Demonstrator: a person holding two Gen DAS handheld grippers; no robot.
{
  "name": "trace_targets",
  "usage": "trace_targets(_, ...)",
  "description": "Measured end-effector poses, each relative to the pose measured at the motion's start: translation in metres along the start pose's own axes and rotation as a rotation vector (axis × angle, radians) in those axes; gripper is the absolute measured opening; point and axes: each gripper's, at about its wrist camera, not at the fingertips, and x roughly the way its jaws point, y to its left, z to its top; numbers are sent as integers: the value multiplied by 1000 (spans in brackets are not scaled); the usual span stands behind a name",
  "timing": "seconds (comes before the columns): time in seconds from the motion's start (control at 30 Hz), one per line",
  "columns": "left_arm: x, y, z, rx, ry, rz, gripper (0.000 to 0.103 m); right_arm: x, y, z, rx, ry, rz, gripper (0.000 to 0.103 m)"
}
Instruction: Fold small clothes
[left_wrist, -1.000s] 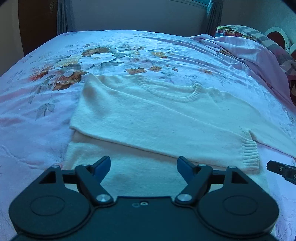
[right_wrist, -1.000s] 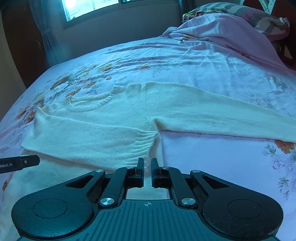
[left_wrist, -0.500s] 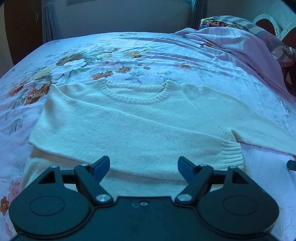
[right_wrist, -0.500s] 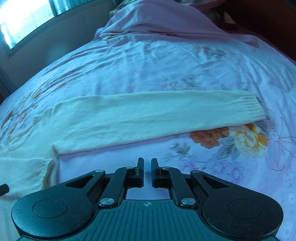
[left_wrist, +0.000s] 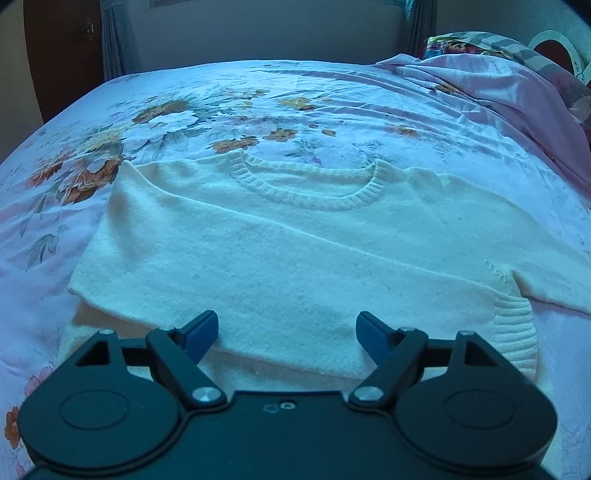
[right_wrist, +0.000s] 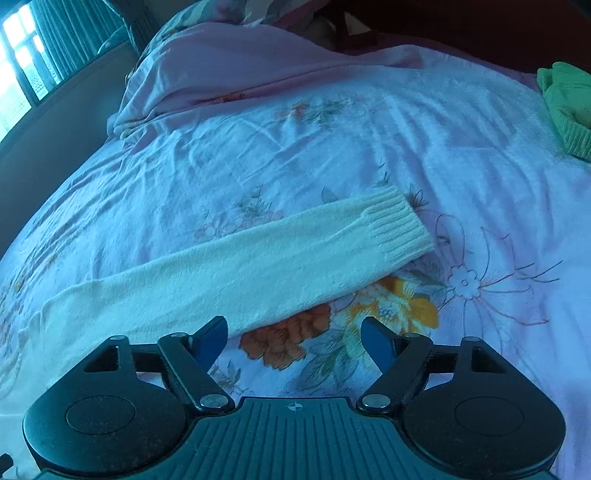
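A cream knitted sweater (left_wrist: 295, 251) lies flat on the bed, neckline away from me, with one sleeve folded across its front; that sleeve's ribbed cuff (left_wrist: 515, 328) lies at the right. My left gripper (left_wrist: 287, 328) hovers open over the sweater's lower part, nothing between its blue pads. In the right wrist view the other sleeve (right_wrist: 240, 273) stretches out over the sheet and ends in a ribbed cuff (right_wrist: 399, 225). My right gripper (right_wrist: 294, 334) is near that sleeve's lower edge, its jaws opening, with only flowered sheet between them.
The bed has a pink flowered sheet (left_wrist: 258, 107). A rumpled pink quilt (right_wrist: 221, 62) and pillows lie at the head end. A green knitted garment (right_wrist: 565, 107) sits at the far right edge. Wall, curtain and window (right_wrist: 14, 70) stand beyond the bed.
The right gripper has swung right along the outstretched sleeve to near its cuff and has gone from shut to open. The left gripper has drifted slightly over the sweater, still open.
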Motion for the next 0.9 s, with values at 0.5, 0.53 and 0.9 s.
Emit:
trace_targets(0.5,3,17,-6,7,-1,30,82,31,-35,33,238,-38,-19,20)
trace_targets(0.53,3,18,-6,9,-1,31,82,32,-36,35,250,-43,-14,11)
trace_targets(0.9,-11,42,-4,-37,-20,35,82,3,95,39,25,-166,265,2)
